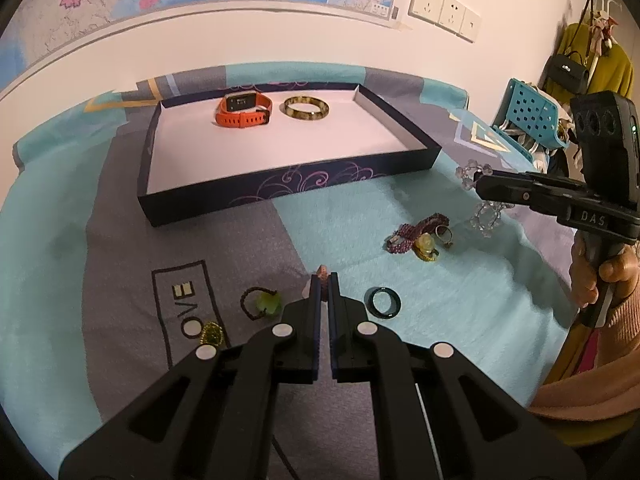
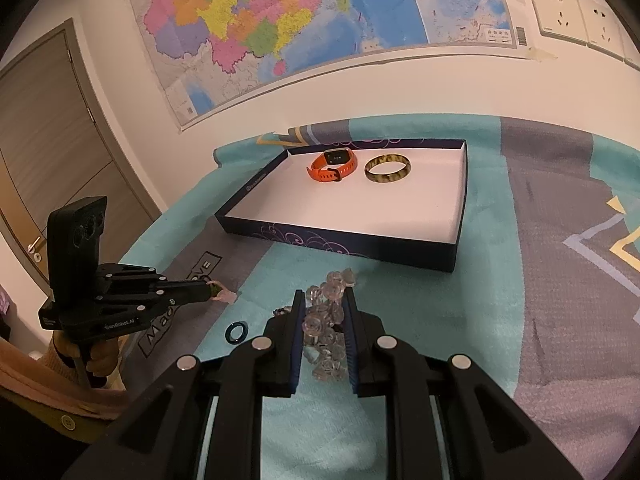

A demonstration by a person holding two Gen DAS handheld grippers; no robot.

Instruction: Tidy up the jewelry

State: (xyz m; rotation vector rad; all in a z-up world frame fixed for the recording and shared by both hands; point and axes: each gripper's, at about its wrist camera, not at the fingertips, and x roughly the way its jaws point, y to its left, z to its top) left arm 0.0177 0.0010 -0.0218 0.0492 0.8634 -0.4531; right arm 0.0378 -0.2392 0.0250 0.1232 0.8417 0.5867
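Two grippers work over the blanket (image 1: pixel 460 312). Left gripper (image 1: pixel 325 280) pinches a pink bead bracelet (image 1: pixel 322 270); right gripper (image 2: pixel 325 300) clamps a clear crystal bracelet (image 2: pixel 326 320). Far off, the tray (image 1: pixel 280 188) holds a watch (image 1: pixel 244 111) and bangle (image 1: pixel 307 108).

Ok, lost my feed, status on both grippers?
Left gripper shut on pink bead piece. Right gripper shut on clear crystal bracelet. Tray path unobstructed.

Your left gripper (image 1: pixel 325 280) is matte black, with blue pads on the finger insides and round silver pivot pins on the linkages. The right gripper (image 2: pixel 323 300) has the same build — "DAS" lettering on its side, green LED on the camera block. Your sleeve (image 1: pixel 592 392) is a peach-pink knit.
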